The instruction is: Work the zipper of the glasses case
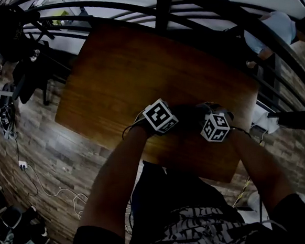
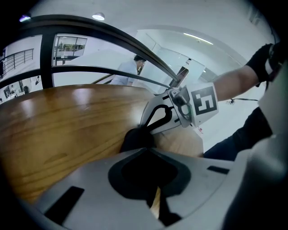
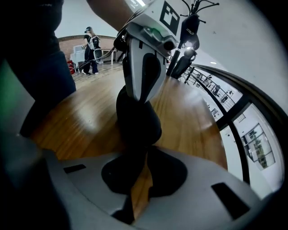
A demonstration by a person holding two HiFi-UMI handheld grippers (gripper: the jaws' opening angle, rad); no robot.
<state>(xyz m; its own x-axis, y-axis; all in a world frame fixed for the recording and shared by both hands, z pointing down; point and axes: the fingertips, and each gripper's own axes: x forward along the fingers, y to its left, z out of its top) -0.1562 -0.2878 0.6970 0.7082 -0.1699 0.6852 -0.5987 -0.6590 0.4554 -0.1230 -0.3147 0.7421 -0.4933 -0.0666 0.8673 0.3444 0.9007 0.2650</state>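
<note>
A small dark glasses case (image 1: 189,112) is held just above the wooden table (image 1: 137,67) near its front edge, between my two grippers. My left gripper (image 1: 179,113) is shut on one end of it. In the left gripper view the case (image 2: 135,139) is a dark lump at the jaw tips (image 2: 146,152), with the right gripper (image 2: 158,117) clamped on its far end. In the right gripper view the case (image 3: 137,120) narrows into my right gripper (image 3: 139,156), which is shut on it, and the left gripper (image 3: 142,78) grips the far end. I cannot make out the zipper pull.
Curved black railings (image 1: 212,14) arc over the table's far side. The table's front edge (image 1: 198,173) lies just under my arms. Cables (image 1: 47,193) trail on the plank floor at left. People (image 3: 91,45) stand far off, and a parked scooter (image 3: 186,42) shows beyond the table.
</note>
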